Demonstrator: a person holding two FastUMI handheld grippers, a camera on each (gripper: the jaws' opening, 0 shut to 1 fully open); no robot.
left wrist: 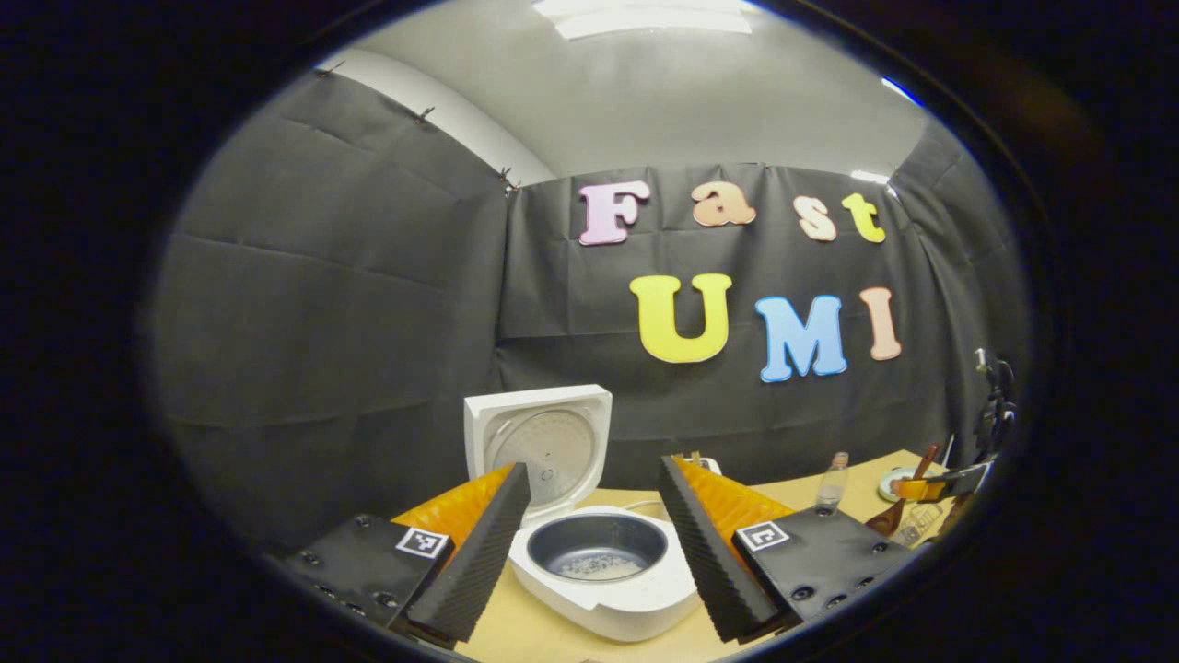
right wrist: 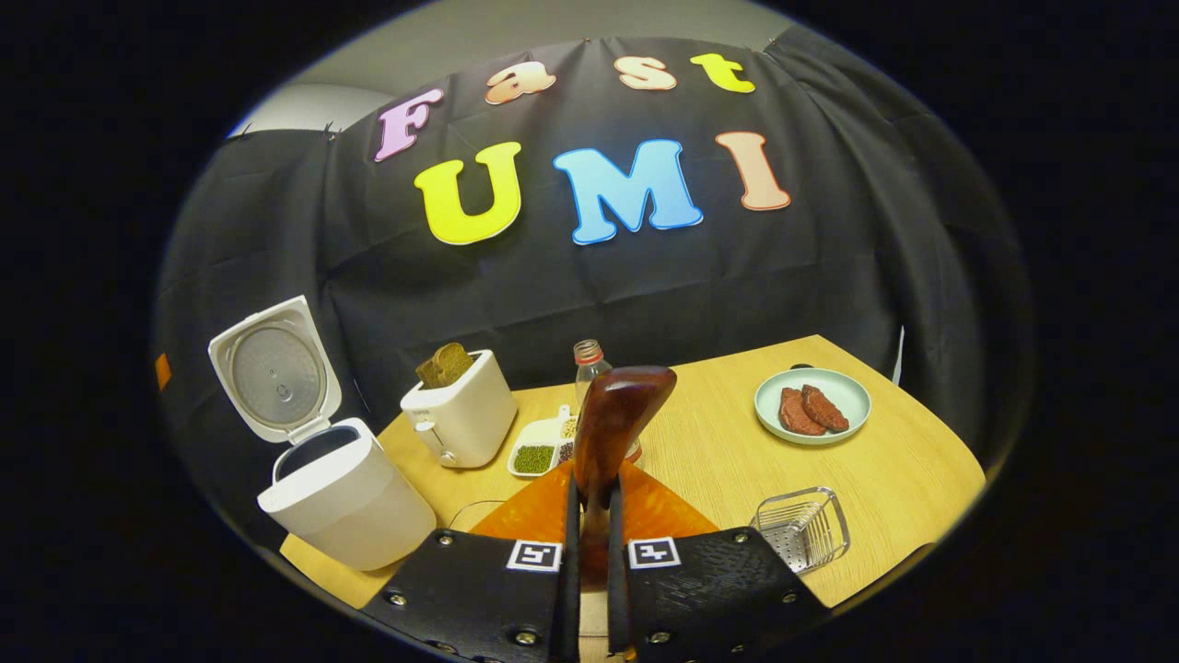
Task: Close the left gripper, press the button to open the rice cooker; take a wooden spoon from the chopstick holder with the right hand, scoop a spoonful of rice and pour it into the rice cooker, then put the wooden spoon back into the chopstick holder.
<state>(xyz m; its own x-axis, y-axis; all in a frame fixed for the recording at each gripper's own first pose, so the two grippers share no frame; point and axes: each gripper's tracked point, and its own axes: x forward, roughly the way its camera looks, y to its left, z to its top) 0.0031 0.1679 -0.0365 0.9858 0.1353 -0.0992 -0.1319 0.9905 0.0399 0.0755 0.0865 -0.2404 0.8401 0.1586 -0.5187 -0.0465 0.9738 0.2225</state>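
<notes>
**Rice cooker open, wooden spoon clamped in the right gripper**

In the left gripper view, the left gripper (left wrist: 594, 543) hangs above the worktop (left wrist: 543, 635) with its fingers (left wrist: 474, 562) spread wide apart, holding nothing. Between them sits the white rice cooker (left wrist: 603, 589), its lid (left wrist: 539, 447) standing upright behind the pot. A thin scatter of grains lies on the bottom of the dark inner pot (left wrist: 597, 548). Far off at the right edge, the other gripper shows small, with a brown spoon beside it; a clear bottle (left wrist: 832, 483) stands near there.

In the right gripper view, the right gripper (right wrist: 589, 552) has its fingers pressed together on the handle of the wooden spoon (right wrist: 612, 424), whose bowl rises upright ahead of the camera. The rice cooker stands at the left of the worktop, lid raised. Just beside it to the right is a white toaster (right wrist: 461, 419) with a slice of bread (right wrist: 445, 364) sticking out of the slot. Next comes a small divided dish (right wrist: 542, 451) holding green beans and other grains, partly hidden by the spoon, with the bottle behind it. A pale green plate (right wrist: 858, 396) carrying two pieces of red meat (right wrist: 809, 410) lies at the far right. A clear, ribbed chopstick holder (right wrist: 801, 529) sits near the right fingers.
</notes>
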